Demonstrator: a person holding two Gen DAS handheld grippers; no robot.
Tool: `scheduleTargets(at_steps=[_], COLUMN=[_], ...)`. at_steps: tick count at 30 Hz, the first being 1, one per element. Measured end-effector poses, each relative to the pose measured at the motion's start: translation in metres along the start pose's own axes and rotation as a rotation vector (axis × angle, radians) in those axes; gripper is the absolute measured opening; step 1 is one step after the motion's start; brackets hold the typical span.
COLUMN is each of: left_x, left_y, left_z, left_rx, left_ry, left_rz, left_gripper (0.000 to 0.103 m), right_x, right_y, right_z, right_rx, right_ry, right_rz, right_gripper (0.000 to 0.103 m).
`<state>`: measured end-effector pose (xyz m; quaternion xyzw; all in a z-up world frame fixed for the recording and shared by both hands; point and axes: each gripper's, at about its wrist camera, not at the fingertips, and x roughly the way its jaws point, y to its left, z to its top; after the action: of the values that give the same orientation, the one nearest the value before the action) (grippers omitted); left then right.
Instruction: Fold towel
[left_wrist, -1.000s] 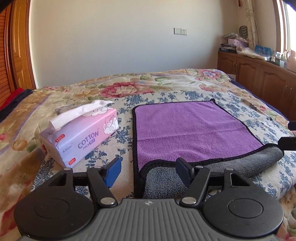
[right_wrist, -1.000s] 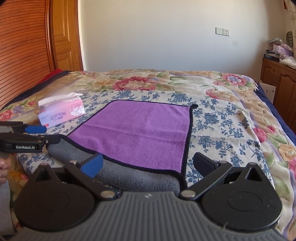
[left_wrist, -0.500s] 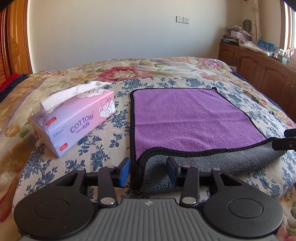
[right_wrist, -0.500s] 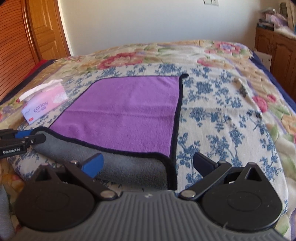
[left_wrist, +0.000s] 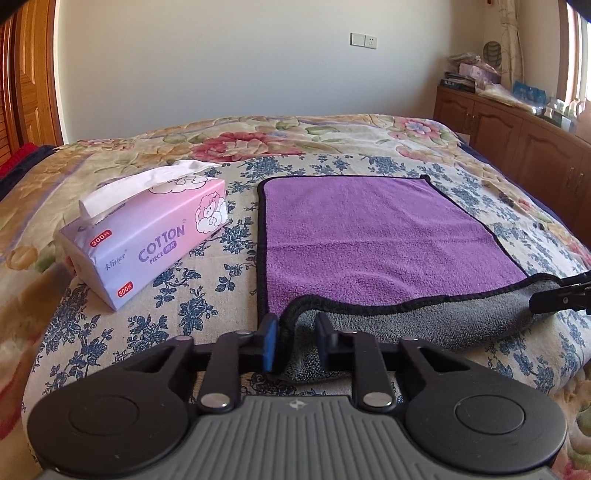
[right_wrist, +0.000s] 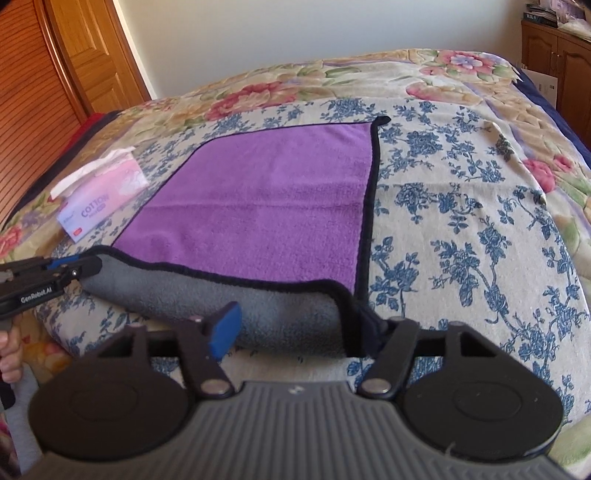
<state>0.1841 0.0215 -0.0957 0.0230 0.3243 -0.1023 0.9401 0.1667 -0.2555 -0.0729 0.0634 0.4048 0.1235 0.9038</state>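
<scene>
Narrowed since 0.5 s ago: left gripper (left_wrist: 294, 341) fingers now pinch near-left corner of towel (left_wrist: 373, 236), gap much smaller than before; right gripper (right_wrist: 295, 330) fingers also drawn in closer round near-right corner, cloth between them, but firm clamp or not – can't tell

Largest to smallest:
- bed (left_wrist: 155, 317) w/ floral cover, fills both views; wooden door at left, cabinets at right behind it
- towel (right_wrist: 266, 199): purple side up, black trim, lies flat on bed centre; near edge curled up and rolled back, grey underside showing along whole front strip betw. both grippers
- tissue pack (left_wrist: 147, 236), pink/lilac, "COTTON" print, white sheet sticking out top; sits on bed just left of towel, apart from it, angled
- left gripper (right_wrist: 70, 267) seen from right wrist view at towel's far-left end, blue pad at grey roll
- right gripper tip (left_wrist: 557, 297) seen from left wrist view at towel's right end, touching grey roll
</scene>
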Motion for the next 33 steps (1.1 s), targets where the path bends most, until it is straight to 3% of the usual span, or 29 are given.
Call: scheduleTargets(at_steps=[7, 8, 9, 13, 15, 33], left_x=[-0.001, -0.001, -0.001, -0.002, -0.002, -0.015], left_y=[-0.001, -0.001, -0.001, -0.001, -0.002, -0.002], left_z=[0.0, -0.001, -0.001, -0.001, -0.001, 0.009], left_rx=[0.002, 0.002, 0.003, 0.003, 0.005, -0.009], left_ry=[0.0, 0.0, 0.0, 0.004, 0.004, -0.056], left_rz=[-0.022, -0.03, -0.029, -0.034, -0.037, -0.064], left_gripper=[0.007, 0.006, 0.006, 0.006, 0.006, 0.006], right_x=[-0.002, -0.002, -0.001, -0.001, -0.002, -0.012], right_y=[-0.008, -0.008, -0.008, -0.01, -0.011, -0.01], right_z=[0.005, 0.005, 0.005, 0.005, 0.004, 0.012], right_rx=[0.018, 0.015, 0.014, 0.009, 0.004, -0.019], right_ry=[-0.008, -0.005, 0.0, 0.005, 0.0, -0.088], right_rz=[-0.02, -0.034, -0.04, -0.036, -0.031, -0.009], right_gripper=[0.042, 0.029, 0.023, 0.021, 0.011, 0.005])
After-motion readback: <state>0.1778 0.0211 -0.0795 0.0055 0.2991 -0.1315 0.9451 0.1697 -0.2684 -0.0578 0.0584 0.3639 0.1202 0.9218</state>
